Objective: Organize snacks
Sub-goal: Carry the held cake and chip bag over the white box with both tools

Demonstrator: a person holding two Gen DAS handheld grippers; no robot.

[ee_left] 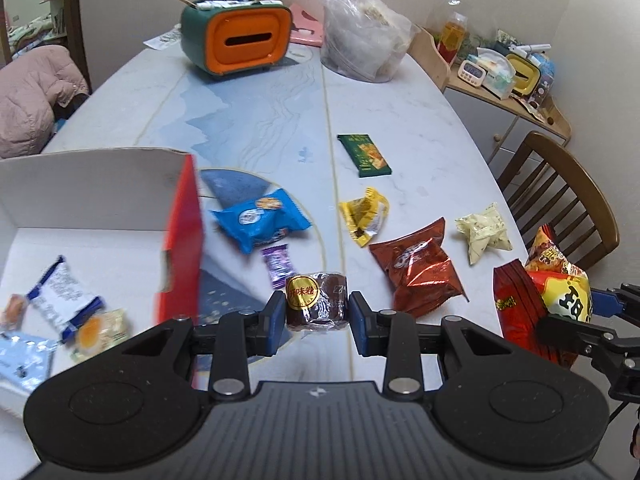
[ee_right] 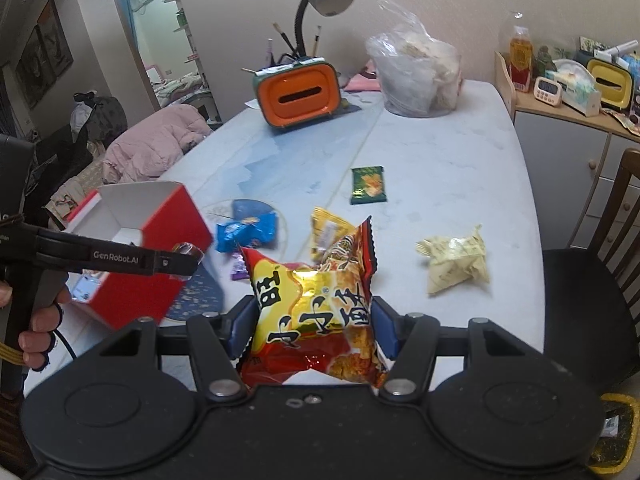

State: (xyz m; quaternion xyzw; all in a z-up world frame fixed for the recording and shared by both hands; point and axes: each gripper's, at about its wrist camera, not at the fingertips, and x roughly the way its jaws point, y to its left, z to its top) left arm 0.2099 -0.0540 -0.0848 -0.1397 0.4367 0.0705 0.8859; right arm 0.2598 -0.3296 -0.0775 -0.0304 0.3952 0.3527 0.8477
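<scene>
Snacks — brown cake roll (ee_left: 316,300) pinched in the left hand-held gripper (ee_left: 317,312), yellow-red chip bag (ee_right: 316,312) squeezed in the right hand-held gripper (ee_right: 314,332), both above the desk (ee_left: 400,112) — carry each level to the red box (ee_left: 182,240) at left, release low inside.

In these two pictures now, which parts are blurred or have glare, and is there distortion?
Left wrist view: the red box and the packets inside it look smeared, while the brown roll is sharp. Right wrist view: glare on the red and yellow bag; the blue packet is blurred. Both views bend the table edge.
</scene>
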